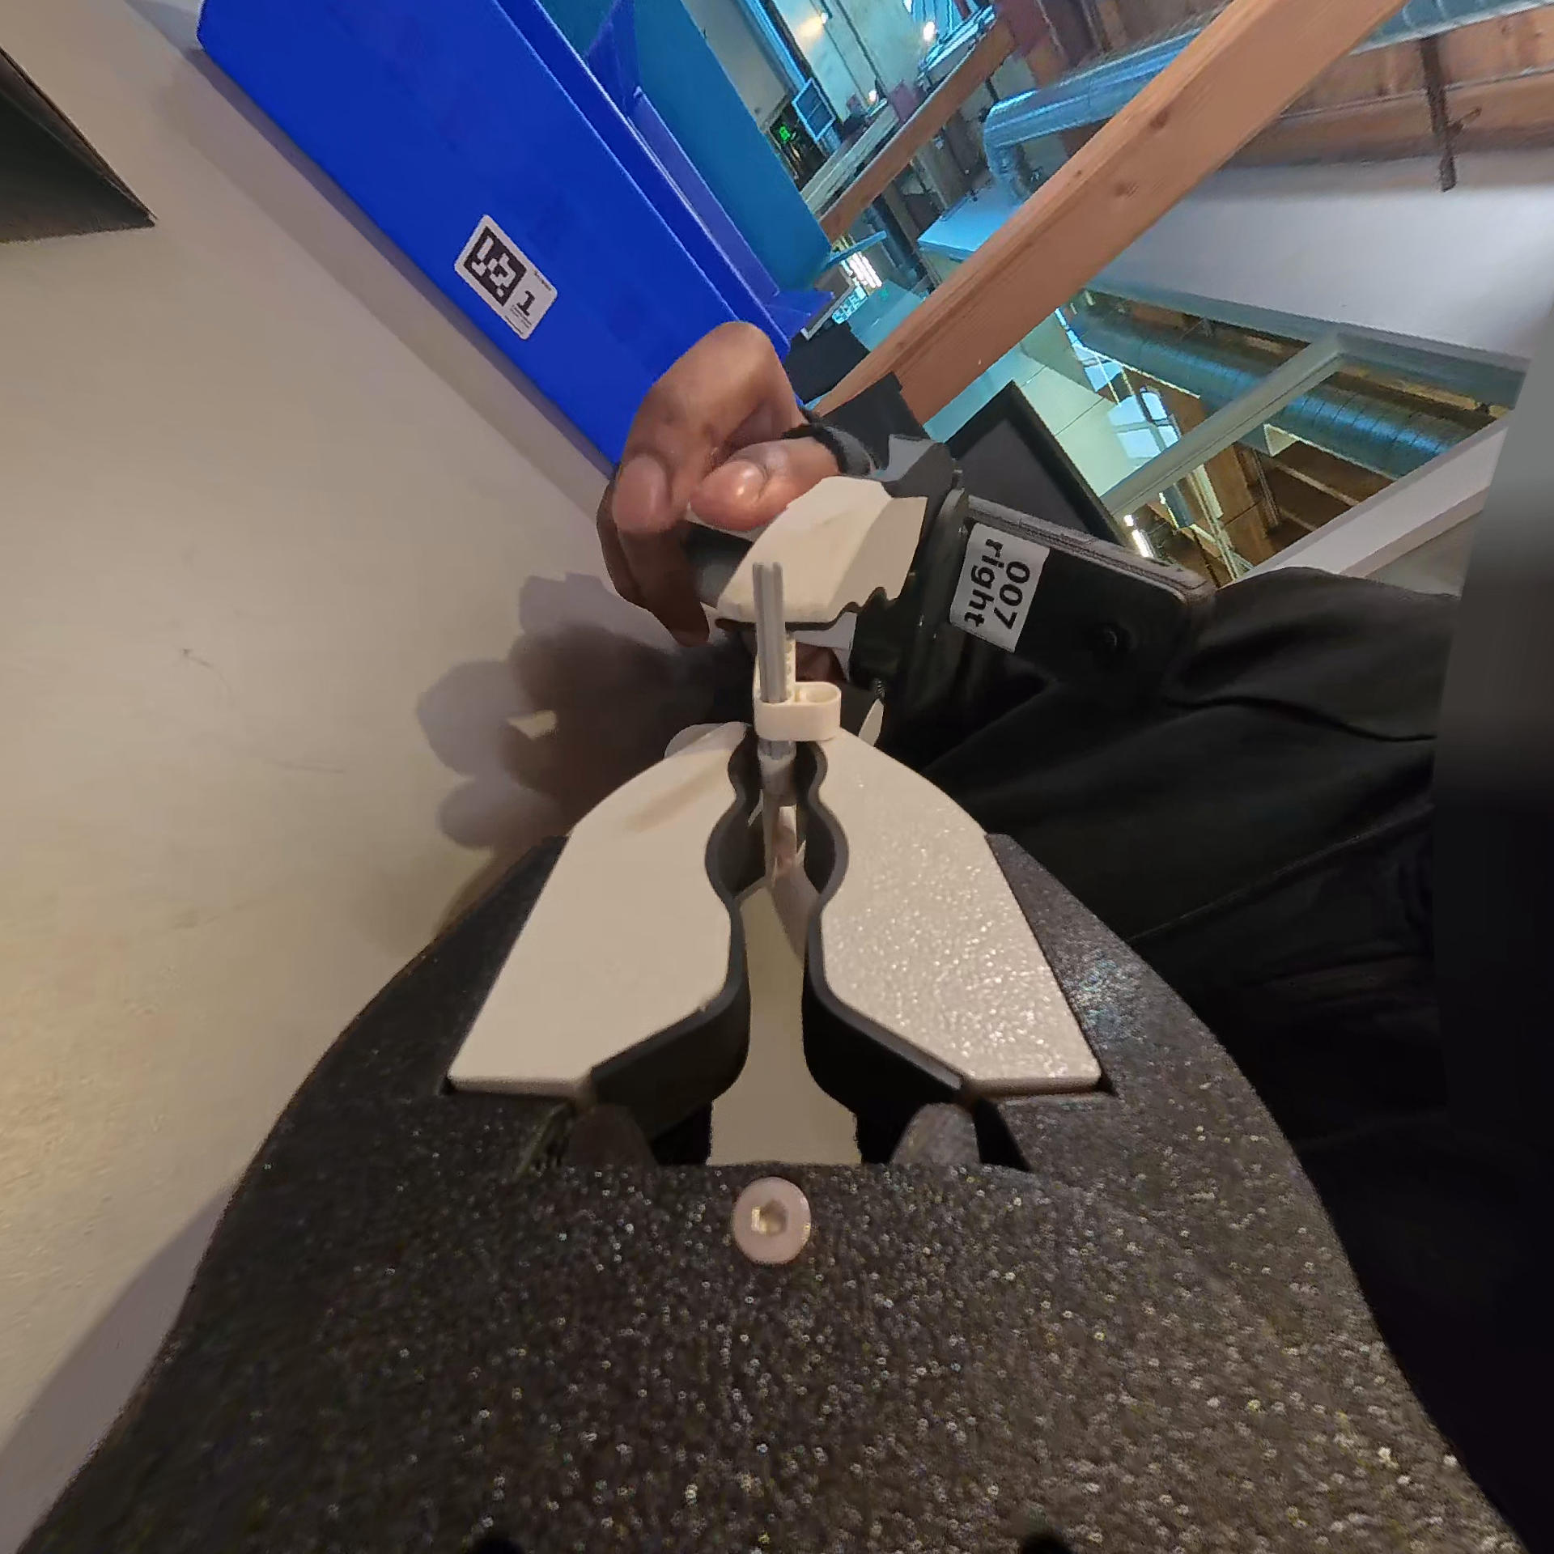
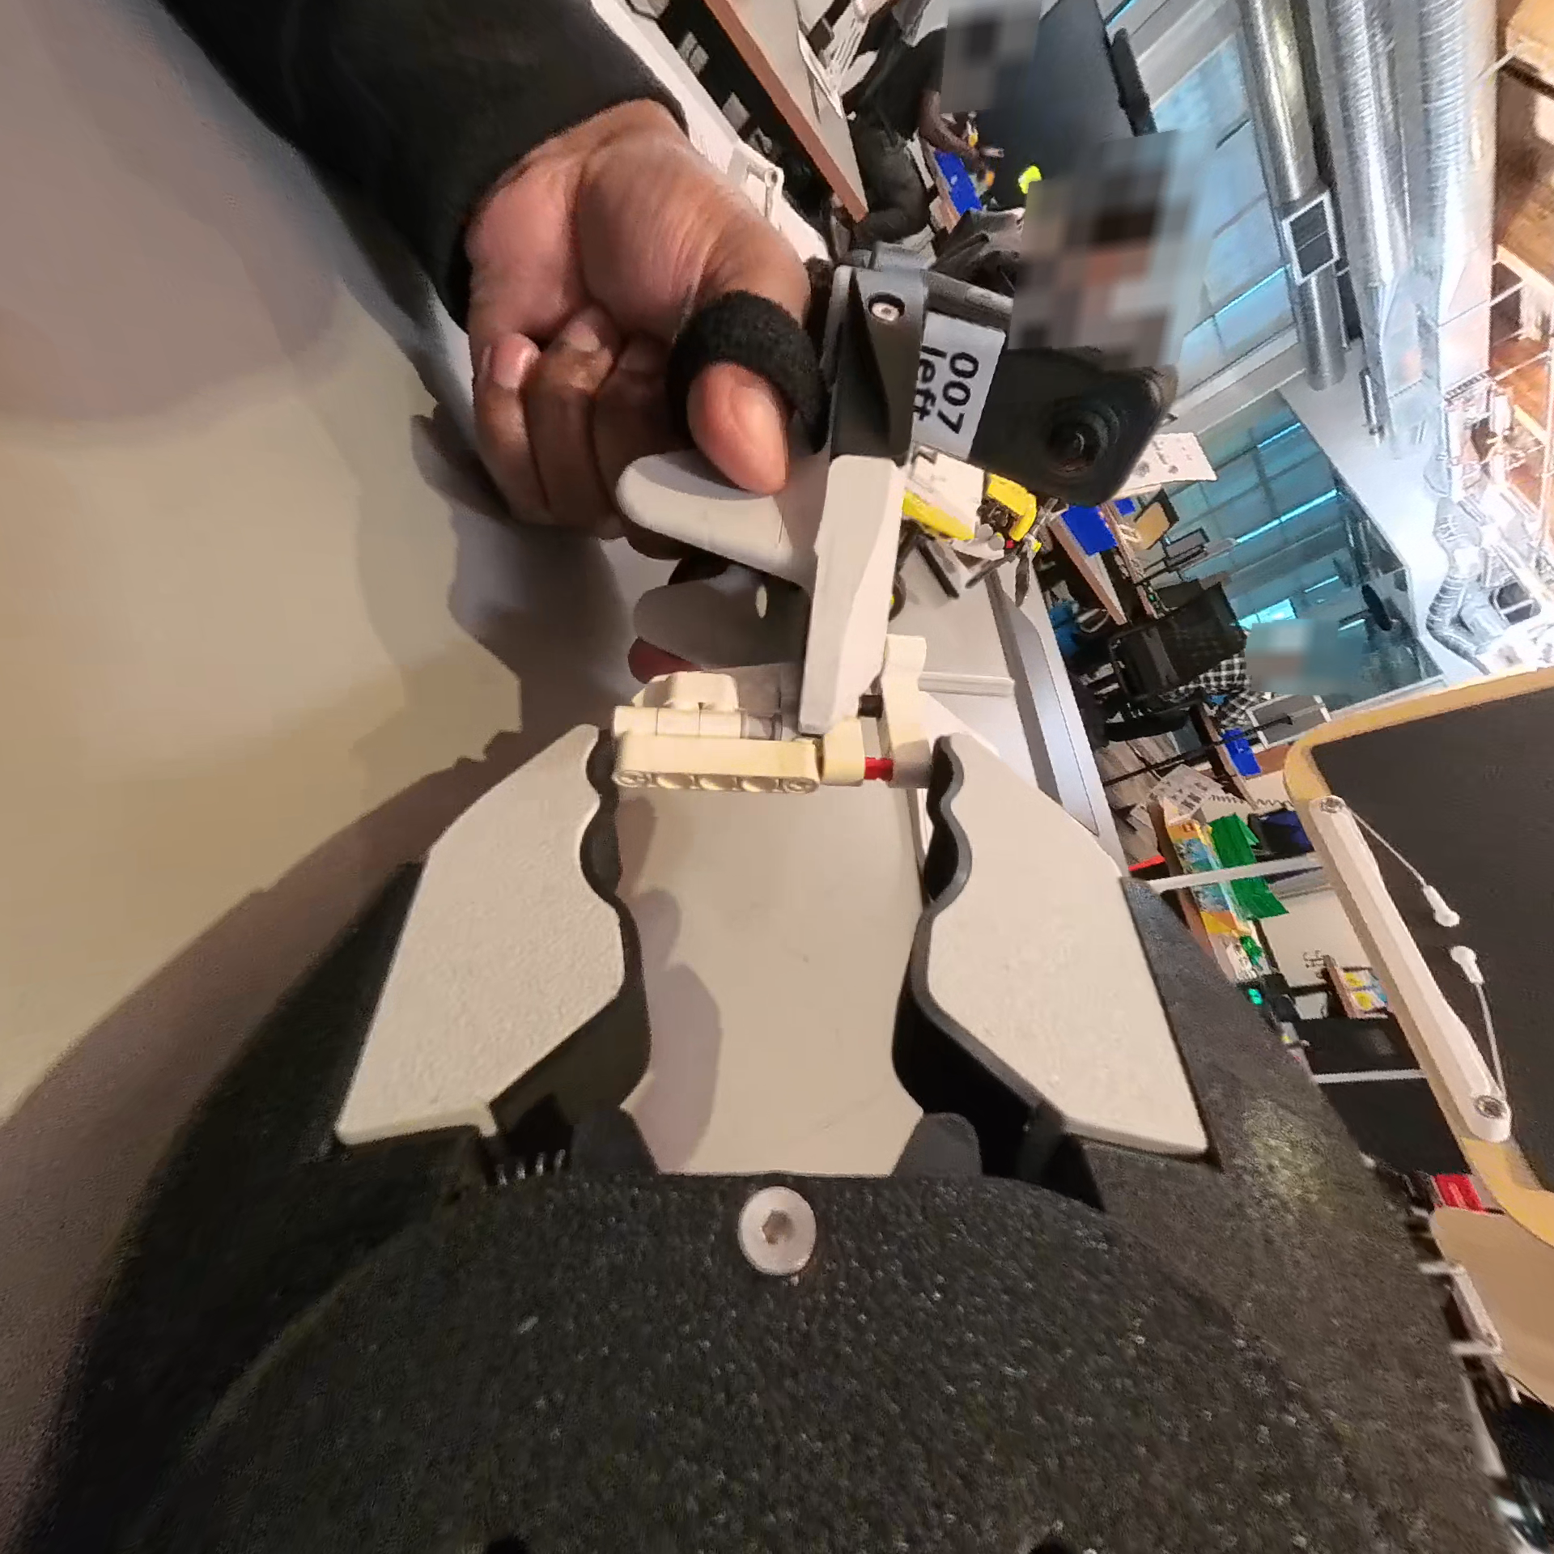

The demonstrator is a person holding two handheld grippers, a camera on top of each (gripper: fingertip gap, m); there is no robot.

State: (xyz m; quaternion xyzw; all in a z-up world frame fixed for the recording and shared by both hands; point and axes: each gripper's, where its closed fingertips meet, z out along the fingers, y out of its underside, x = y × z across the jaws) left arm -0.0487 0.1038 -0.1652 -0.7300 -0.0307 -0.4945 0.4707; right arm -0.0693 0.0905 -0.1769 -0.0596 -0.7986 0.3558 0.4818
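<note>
Left hand-held gripper (image 1: 775,761): your fingers are nearly together, clamped on the grey axle (image 1: 769,626) of a small brick assembly; a white connector (image 1: 797,710) sits on that axle just past your fingertips.
Right hand-held gripper (image 2: 769,778): your fingers stand wide apart, one on each end of the assembly; whether either pad touches it, you cannot tell.
Brick assembly (image 2: 723,761): held off the bench between the two grippers, a cream beam with holes, with a red pin (image 2: 876,767) at its right end.
Your hands: your left hand (image 2: 622,336) grips its tool with a black strap over the thumb; your right hand (image 1: 706,471) holds the other.
Surroundings: a pale bench (image 1: 210,673) lies below, with a blue bin (image 1: 504,210) at its far side.
</note>
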